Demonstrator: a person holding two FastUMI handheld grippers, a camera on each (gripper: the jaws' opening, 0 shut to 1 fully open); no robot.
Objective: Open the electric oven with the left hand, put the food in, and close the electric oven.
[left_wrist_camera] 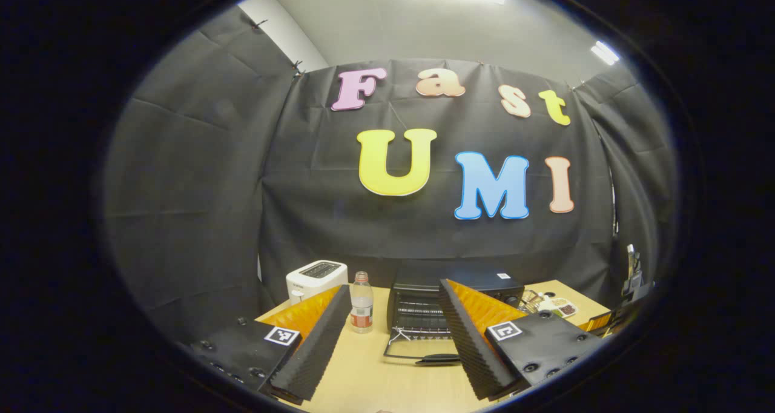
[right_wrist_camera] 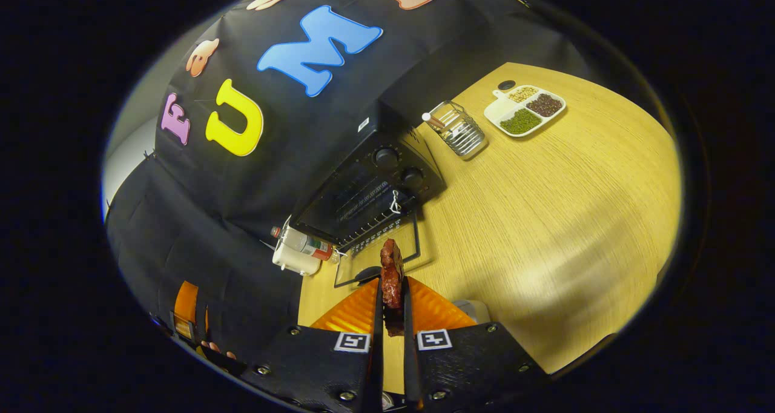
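Reddish-brown food [right_wrist_camera: 392, 274] pinched upright between the fingers of my right gripper [right_wrist_camera: 392, 292], above the wooden table [right_wrist_camera: 545, 219], in front of the electric oven [right_wrist_camera: 369, 189], oven door [left_wrist_camera: 418, 349] folded down flat, my left gripper [left_wrist_camera: 393, 334] spread wide, holding nothing, bottle [left_wrist_camera: 361, 302] just left of the oven.

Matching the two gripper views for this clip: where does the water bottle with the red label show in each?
Left gripper view: the water bottle stands upright on the wooden table, between the white toaster and the electric oven.
Right gripper view: it appears tilted at lower left, just left of the oven's open door.
Shared landmark: the electric oven.
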